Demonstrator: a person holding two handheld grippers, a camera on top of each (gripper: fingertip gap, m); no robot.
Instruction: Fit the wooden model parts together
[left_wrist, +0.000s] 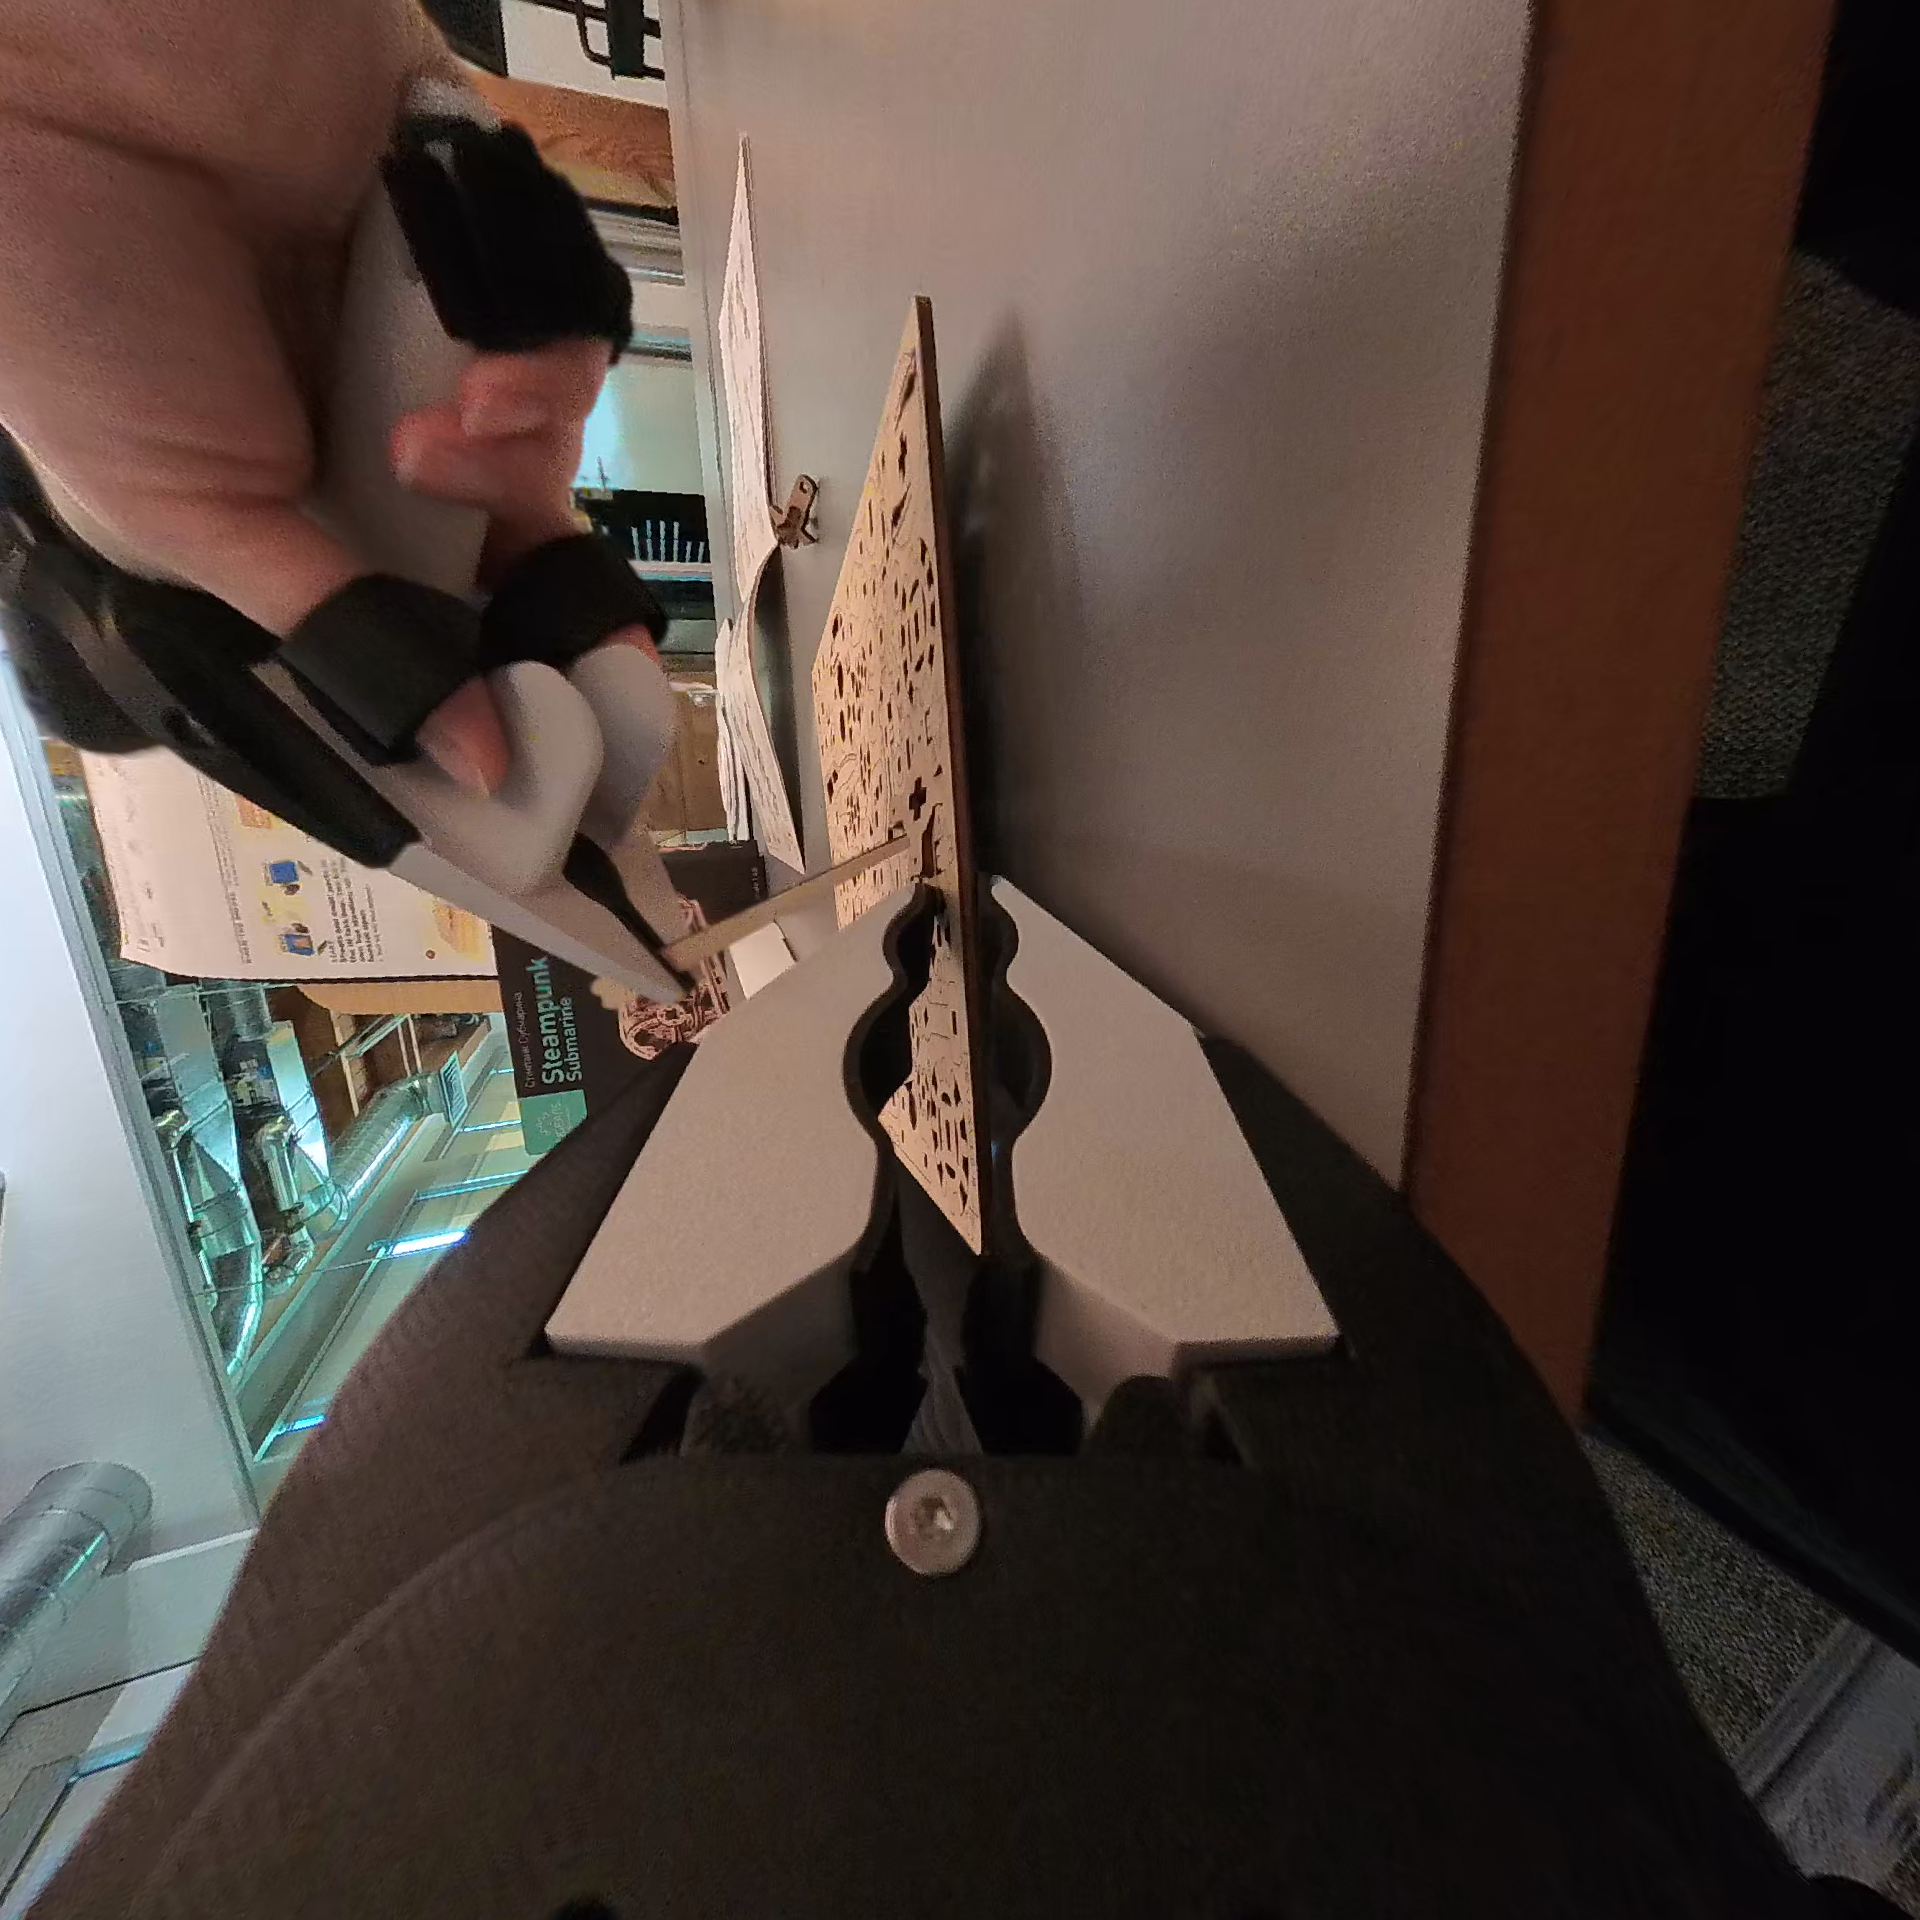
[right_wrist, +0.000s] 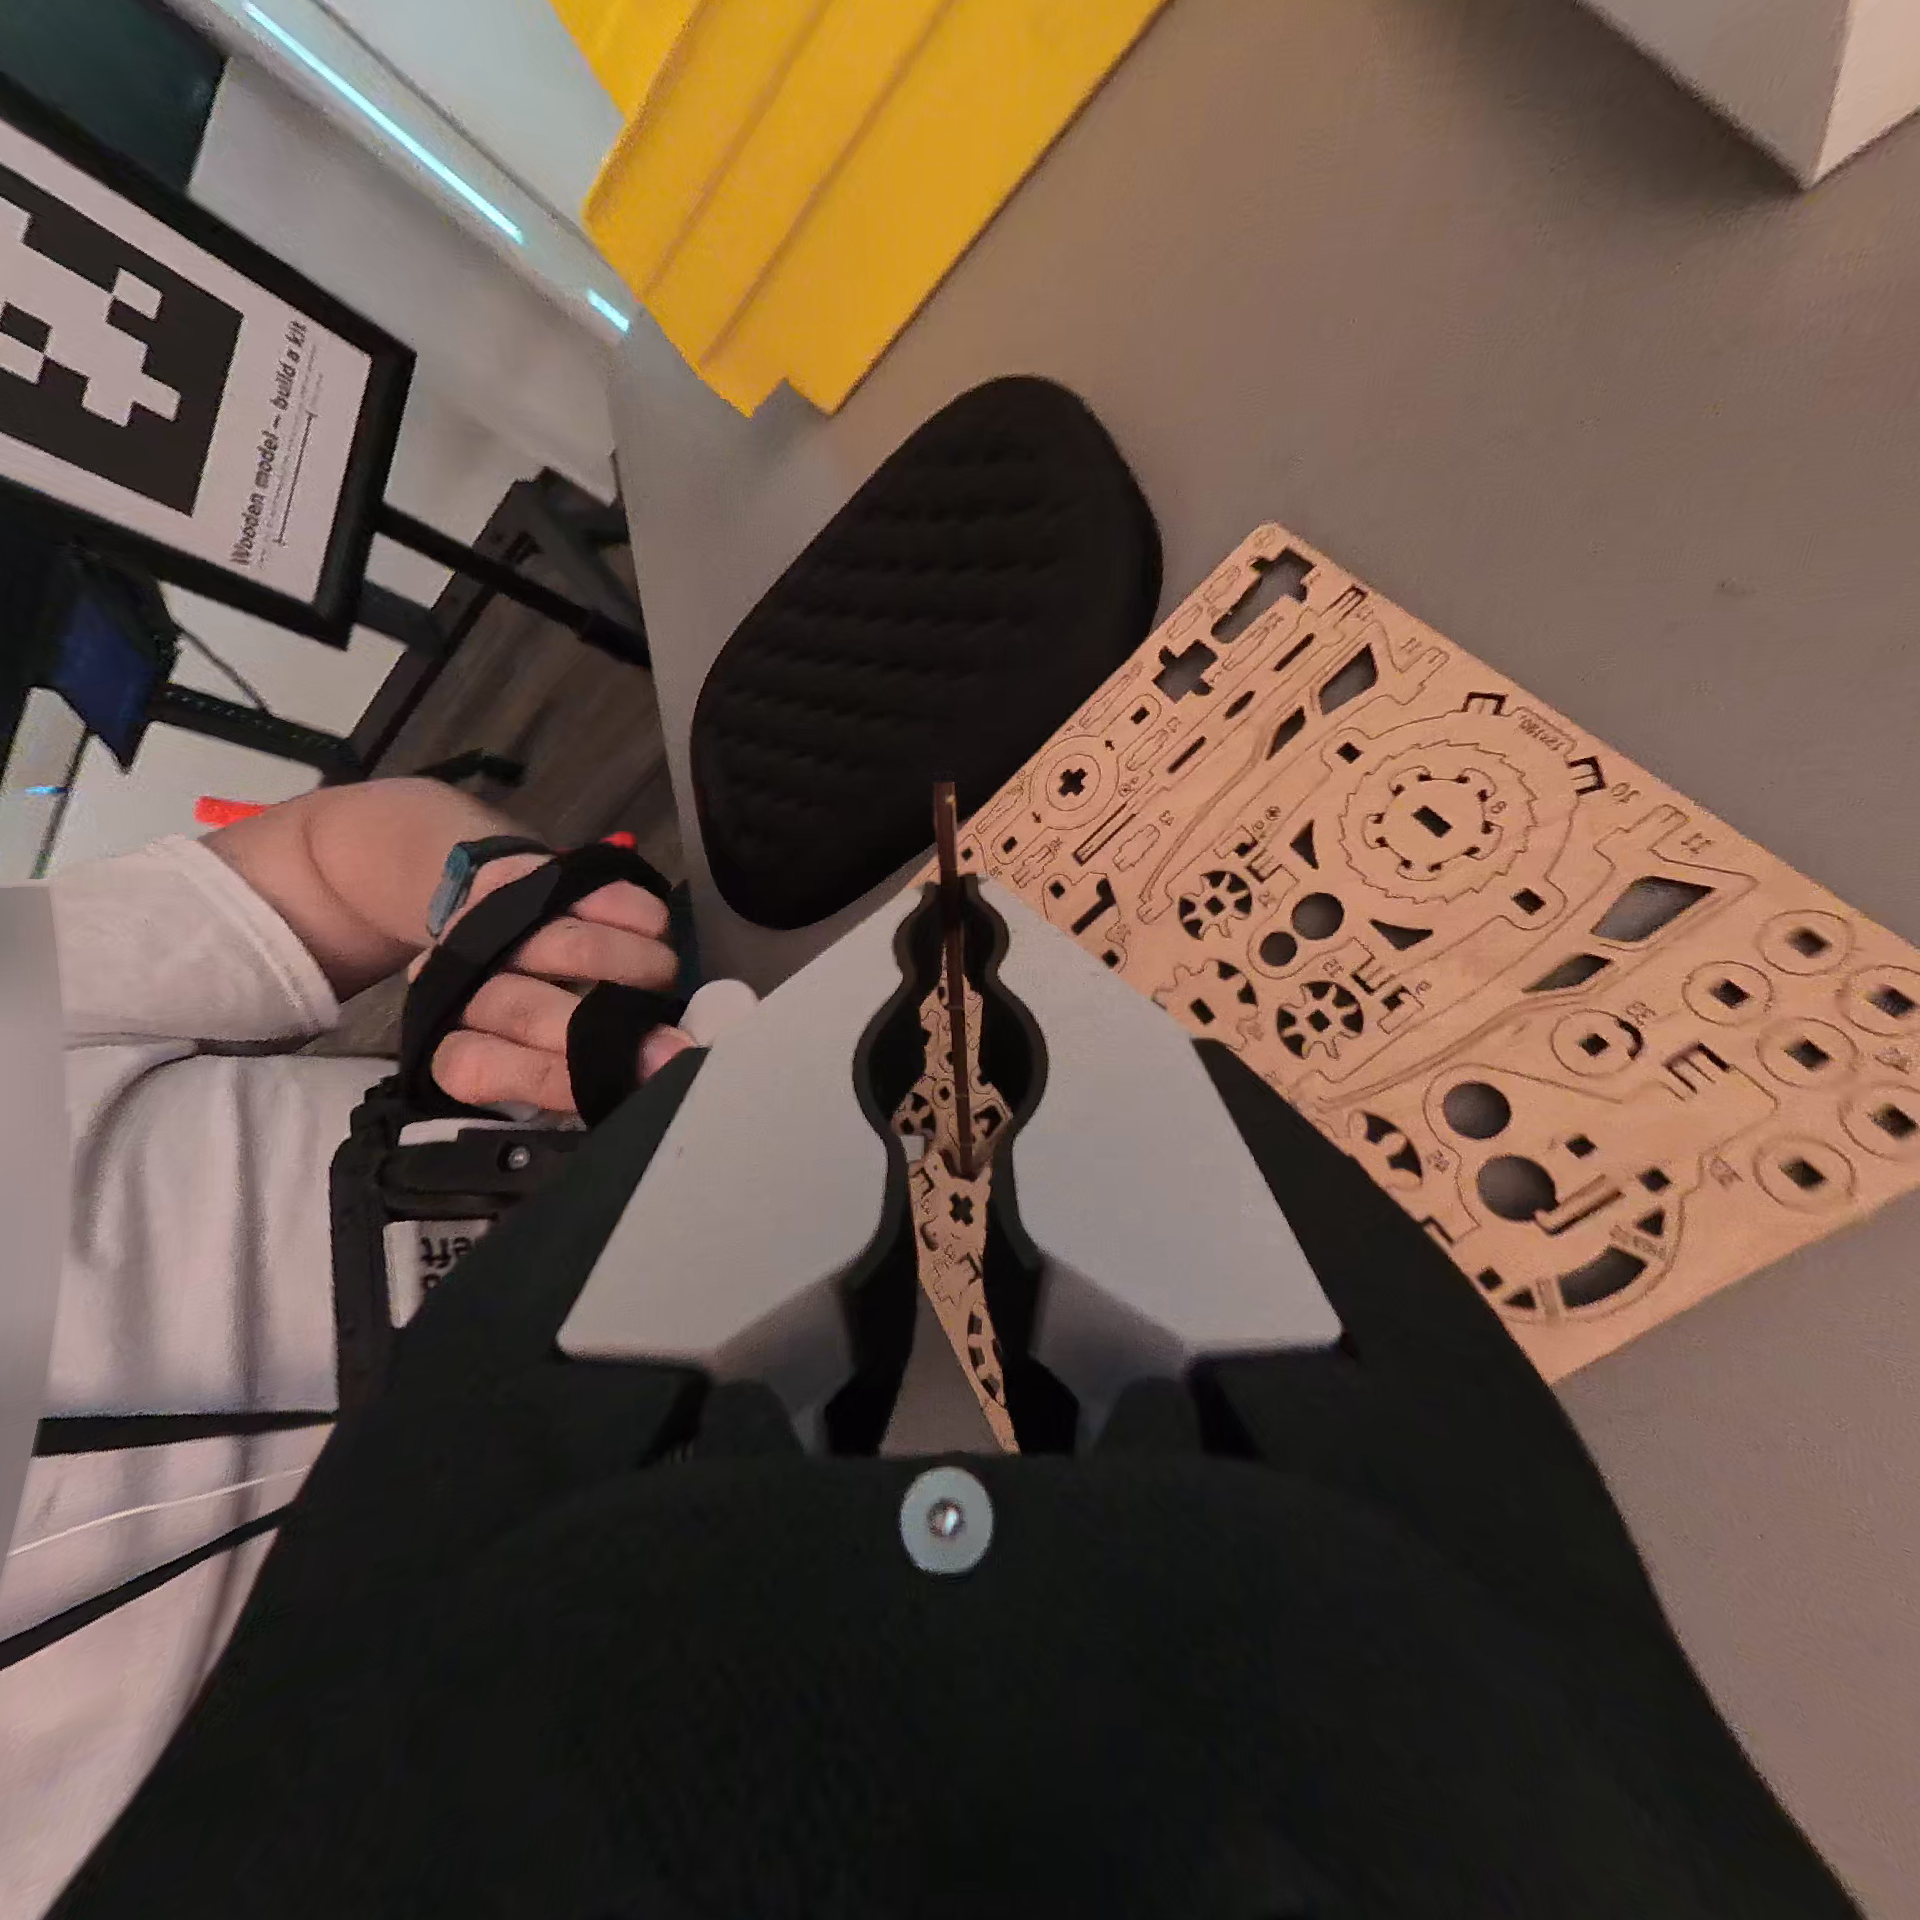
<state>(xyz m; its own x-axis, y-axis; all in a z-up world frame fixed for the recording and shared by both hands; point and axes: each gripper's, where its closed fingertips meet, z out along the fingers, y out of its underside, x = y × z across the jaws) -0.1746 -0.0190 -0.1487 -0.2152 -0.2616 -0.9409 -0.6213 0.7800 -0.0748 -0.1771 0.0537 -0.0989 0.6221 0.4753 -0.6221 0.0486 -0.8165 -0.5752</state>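
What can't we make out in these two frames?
Left wrist view: held sheet, clamped in left tongs, is nearly edge-on; cut-outs unreadable.
Right wrist view: strip in right tongs shows only its edge; shape hidden.
Both views: whether the strip's tip sits in a slot, too small.
Right wrist view: flat sheet on the table cut off by right edge.
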